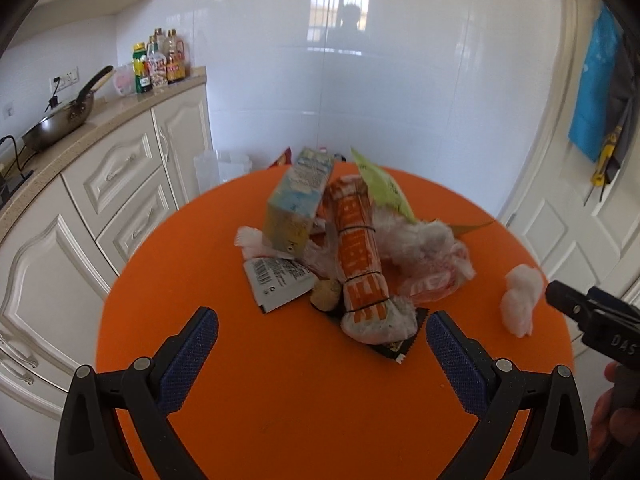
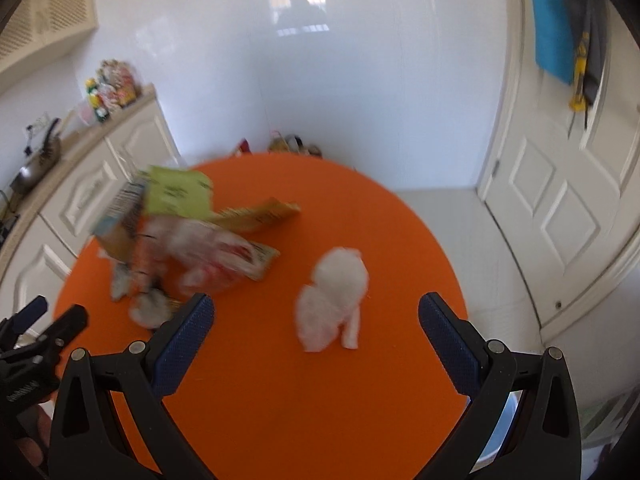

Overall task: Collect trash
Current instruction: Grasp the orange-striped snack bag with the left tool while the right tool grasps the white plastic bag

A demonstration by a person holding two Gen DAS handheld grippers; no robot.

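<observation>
A heap of trash lies on the round orange table (image 1: 280, 400): a tilted drink carton (image 1: 298, 200), an orange-and-white wrapped roll (image 1: 360, 264) bound with bands, a green wrapper (image 1: 382, 188), a grey sachet (image 1: 278, 280), crumpled plastic (image 1: 432, 260). A white tissue wad (image 1: 520, 300) (image 2: 334, 300) lies apart on the right. My left gripper (image 1: 322, 332) stands open just short of the roll's near end. My right gripper (image 2: 314, 320) is open, with the tissue wad between and just beyond its fingertips. The right wrist view is blurred.
Cream kitchen cabinets (image 1: 120, 184) with a wok (image 1: 60, 120) and bottles (image 1: 160, 64) stand left of the table. A white door (image 2: 560, 200) with a blue cloth (image 2: 554, 20) hanging on it is on the right. White tiled wall lies behind.
</observation>
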